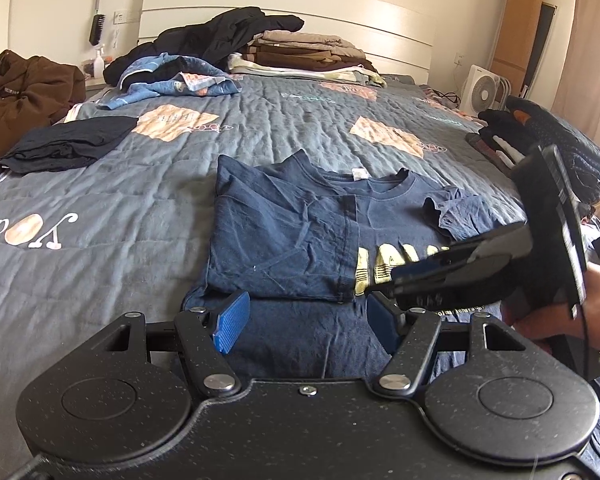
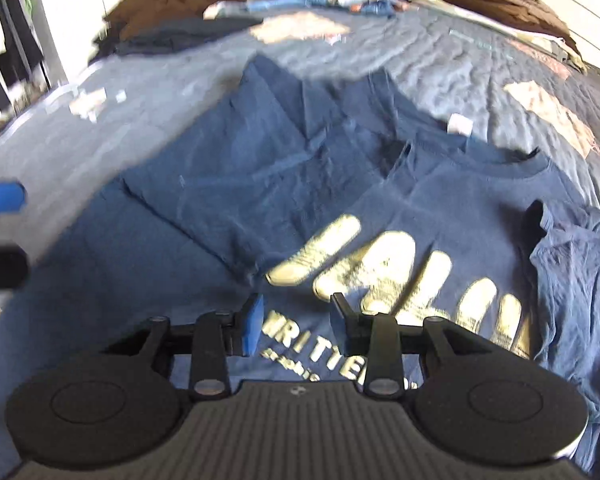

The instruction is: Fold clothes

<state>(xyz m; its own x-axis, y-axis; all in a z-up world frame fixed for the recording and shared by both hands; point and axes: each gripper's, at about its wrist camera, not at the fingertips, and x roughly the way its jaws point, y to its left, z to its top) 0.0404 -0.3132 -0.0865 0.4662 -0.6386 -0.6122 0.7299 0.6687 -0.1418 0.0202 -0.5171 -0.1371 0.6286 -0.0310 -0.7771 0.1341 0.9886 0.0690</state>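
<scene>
While both grippers hover spread and empty, the navy T-shirt lies on the bed quilt, one side folded in.
Soft, light and limp; I'd pinch the loose sleeve beside the collar, left gripper and right gripper both unclenched.

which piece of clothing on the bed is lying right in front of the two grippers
The navy T-shirt with yellow lettering, its left side already folded over. The other clothes sit farther up the bed, by the headboard and the left edge.
</scene>
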